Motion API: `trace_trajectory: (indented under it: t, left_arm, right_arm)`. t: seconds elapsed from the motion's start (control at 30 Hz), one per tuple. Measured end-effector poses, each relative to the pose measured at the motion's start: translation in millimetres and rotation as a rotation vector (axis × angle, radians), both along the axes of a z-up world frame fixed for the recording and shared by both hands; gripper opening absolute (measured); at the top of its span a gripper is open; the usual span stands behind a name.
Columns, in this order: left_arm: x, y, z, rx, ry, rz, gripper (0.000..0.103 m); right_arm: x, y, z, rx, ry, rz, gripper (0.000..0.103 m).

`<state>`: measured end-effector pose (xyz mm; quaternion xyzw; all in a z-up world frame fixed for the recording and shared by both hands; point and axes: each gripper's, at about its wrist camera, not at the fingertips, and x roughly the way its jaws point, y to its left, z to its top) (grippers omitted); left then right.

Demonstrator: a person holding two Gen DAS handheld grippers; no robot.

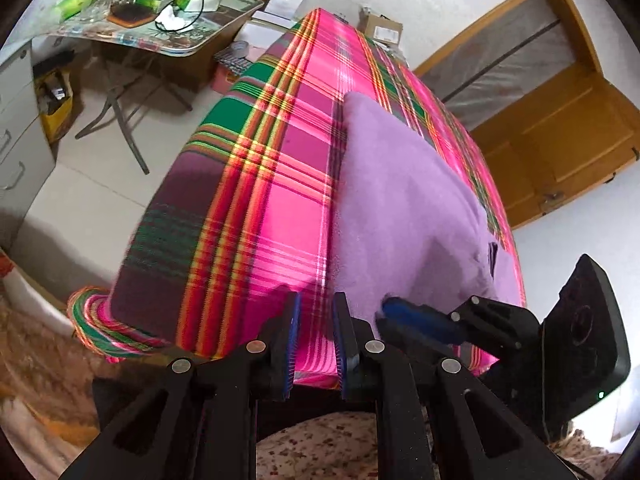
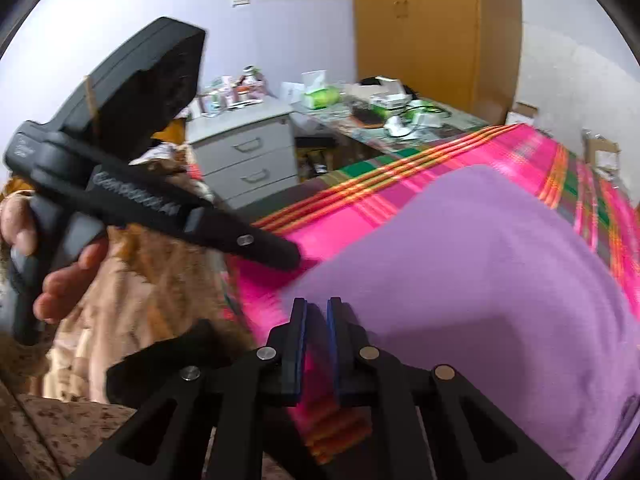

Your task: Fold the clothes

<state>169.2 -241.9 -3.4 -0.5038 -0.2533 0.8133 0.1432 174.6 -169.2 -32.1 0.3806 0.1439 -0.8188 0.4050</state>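
A purple garment [image 1: 408, 200] is lying flat on a tabletop draped in a pink plaid cloth [image 1: 272, 184], near that surface's closer end and toward its right side in the left wrist view.

The left tongs [image 1: 316, 336] are hovering over the plaid cloth just beside the garment's left edge. Their blue pads are standing a narrow gap apart, with only the plaid cloth showing through the gap, so they are released and gripping nothing. In the right wrist view the left tongs [image 2: 294, 258] are reaching in from the left, a hand [image 2: 60, 276] wrapping their handle, the tip meeting the garment's [image 2: 480, 272] left border.

The right tongs [image 2: 317, 344] are sitting at the garment's near left corner, pads slightly parted; pink cloth [image 2: 520, 140] is visible between them and no purple fabric is caught, so they too are released. From the left wrist camera, the right tongs [image 1: 420, 320] are resting against the garment's near edge.

A cluttered side table [image 1: 224, 32] and a grey drawer unit [image 2: 244, 156] are standing beyond.
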Motion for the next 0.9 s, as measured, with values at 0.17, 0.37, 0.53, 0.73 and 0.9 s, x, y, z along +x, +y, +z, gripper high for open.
trace_trajectory:
  t: [0.17,0.37,0.53,0.73,0.9]
  left_arm:
    - [-1.0,-3.1,2.0,0.002,0.002,0.007,0.016]
    - [-9.7,-4.9,6.9,0.01,0.018,0.012,0.023]
    - [-27.4,-6.9,12.4,0.015,0.03,0.007,0.024]
    - [-58.8,3.1,13.2,0.005,0.026,-0.036,0.024]
    - [-81.5,15.6,22.9,-0.008,0.066,-0.089,0.025]
  right_arm:
    - [4.7,1.1,6.2,0.018,0.052,-0.019,0.013]
    - [-1.5,-1.5,4.7,0.021,0.051,-0.046,0.045]
    - [-6.1,-15.1,-1.3,0.077,0.062,-0.082,0.046]
    - [-2.7,-26.3,-5.4,0.145,0.129,-0.101,0.044]
    - [-7.5,-20.5,-4.8,0.125,0.115,-0.118,0.037]
